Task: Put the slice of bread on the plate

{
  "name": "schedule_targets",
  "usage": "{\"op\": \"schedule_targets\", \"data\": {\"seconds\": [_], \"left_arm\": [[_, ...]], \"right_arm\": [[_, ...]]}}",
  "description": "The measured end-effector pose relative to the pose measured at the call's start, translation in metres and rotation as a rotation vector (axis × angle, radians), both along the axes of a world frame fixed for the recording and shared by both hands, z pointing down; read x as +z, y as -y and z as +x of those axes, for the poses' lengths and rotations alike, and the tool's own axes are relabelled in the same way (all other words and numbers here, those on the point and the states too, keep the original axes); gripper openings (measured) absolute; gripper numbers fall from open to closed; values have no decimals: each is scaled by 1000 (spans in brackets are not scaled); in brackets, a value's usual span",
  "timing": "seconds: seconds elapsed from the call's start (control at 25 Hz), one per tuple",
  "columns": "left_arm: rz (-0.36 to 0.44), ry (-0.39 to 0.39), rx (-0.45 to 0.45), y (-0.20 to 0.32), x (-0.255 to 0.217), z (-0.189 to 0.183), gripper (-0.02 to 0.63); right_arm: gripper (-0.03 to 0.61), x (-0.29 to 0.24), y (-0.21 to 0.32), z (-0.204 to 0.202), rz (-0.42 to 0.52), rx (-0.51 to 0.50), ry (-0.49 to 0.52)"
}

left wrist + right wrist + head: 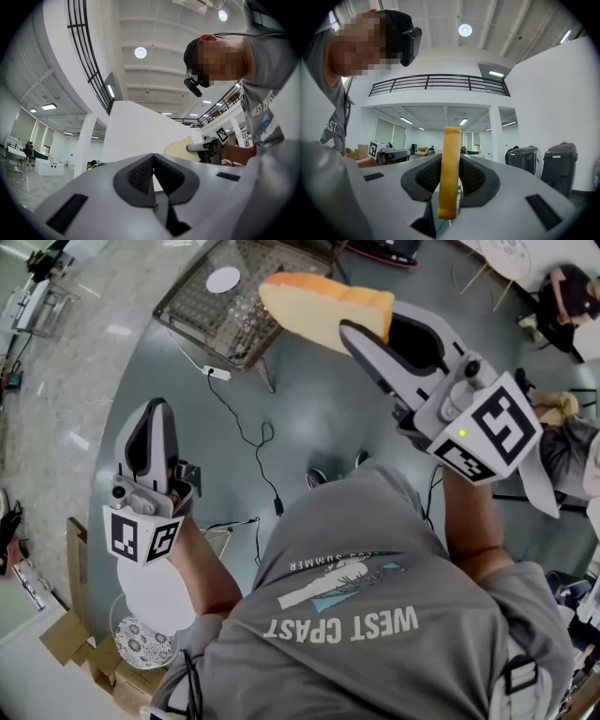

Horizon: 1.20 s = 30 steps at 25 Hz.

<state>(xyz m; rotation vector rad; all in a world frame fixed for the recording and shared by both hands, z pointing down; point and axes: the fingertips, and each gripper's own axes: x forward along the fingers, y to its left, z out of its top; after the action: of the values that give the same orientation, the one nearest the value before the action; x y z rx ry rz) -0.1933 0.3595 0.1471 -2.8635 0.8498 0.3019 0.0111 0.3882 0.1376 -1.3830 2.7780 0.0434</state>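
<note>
1. The pick-up looked complete. The right claw [450,180] was clamped on the slice of bread [314,304], with its pads pressing the two flat faces. The slice stood on edge between them and stuck out past the tips.
2. The bread was in the air, held out roughly level in front of the person, above the grey floor [319,418]. In the head view it overlapped the near corner of the mesh tabletop [197,320]. How close it really was to that corner could not be told.
3. A small white plate [223,279] lay on that tabletop with nothing on it, apart from the bread and further in. I took it for the target.
4. A patterned round dish [141,645] also sat low at the person's left, beside cardboard boxes [70,634], so the choice of target was not certain.
5. The left claw [153,176] was closed with nothing between its pads. It was held out over the floor on the left and seemed to play no part at this stage.
6. By my reckoning the task was about half done. The slice had yet to be carried over the plate, turned flat, lowered until it rested there, and let go.
</note>
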Motion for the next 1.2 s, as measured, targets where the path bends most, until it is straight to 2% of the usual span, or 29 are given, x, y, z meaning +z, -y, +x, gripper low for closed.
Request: {"op": "schedule_targets", "data": {"seconds": [0.56, 1.2], "left_arm": [[-10, 17, -52, 14, 1, 40, 8], [-15, 41, -149, 55, 5, 140, 8]], "right_arm": [[91, 3, 25, 41, -8, -49, 21], [91, 14, 85, 139, -17, -144, 42]]}}
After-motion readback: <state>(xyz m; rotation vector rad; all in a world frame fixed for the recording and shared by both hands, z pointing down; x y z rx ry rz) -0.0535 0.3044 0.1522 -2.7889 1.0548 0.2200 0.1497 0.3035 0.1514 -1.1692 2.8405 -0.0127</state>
